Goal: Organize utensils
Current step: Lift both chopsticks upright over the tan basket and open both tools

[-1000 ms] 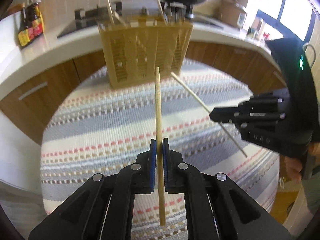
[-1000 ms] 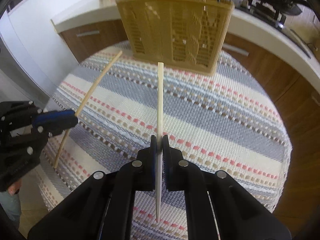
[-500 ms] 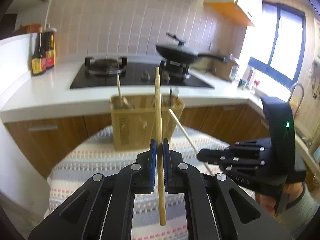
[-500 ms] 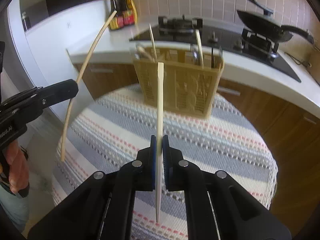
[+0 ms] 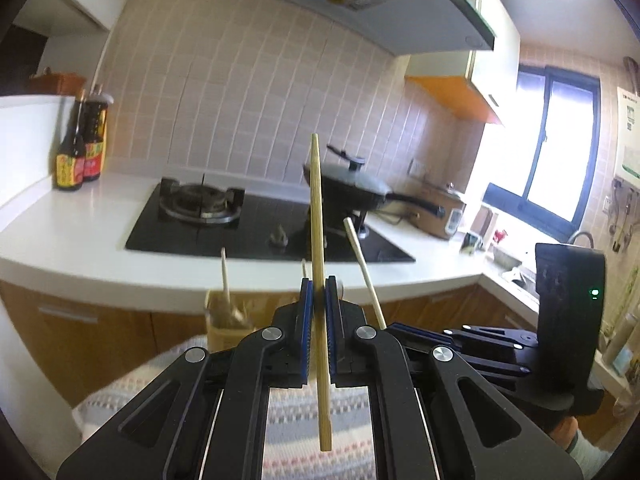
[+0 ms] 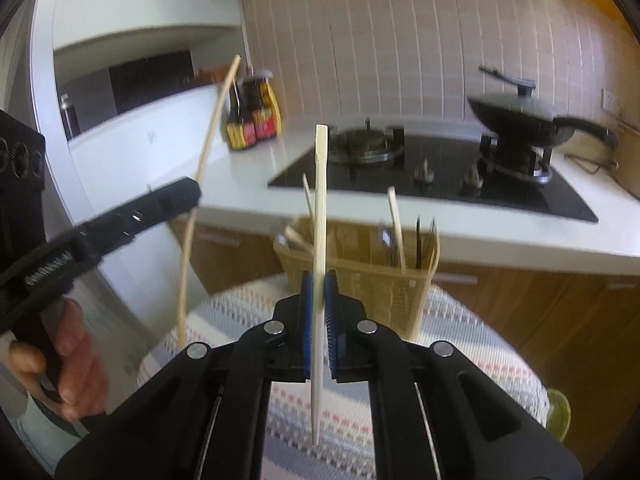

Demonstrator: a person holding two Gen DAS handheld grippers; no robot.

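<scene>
The left gripper (image 5: 316,300) pinches 1 chopstick (image 5: 319,248) near its middle, and the right gripper (image 6: 318,296) pinches a paler chopstick (image 6: 320,216) the same way — both long axes run 12 to 6. The utensil basket (image 6: 360,276) on the striped cloth (image 6: 460,344) lies toward 12, nearer the right gripper, I judge. Only the right view shows its open compartments — the left view hides most of it.
</scene>
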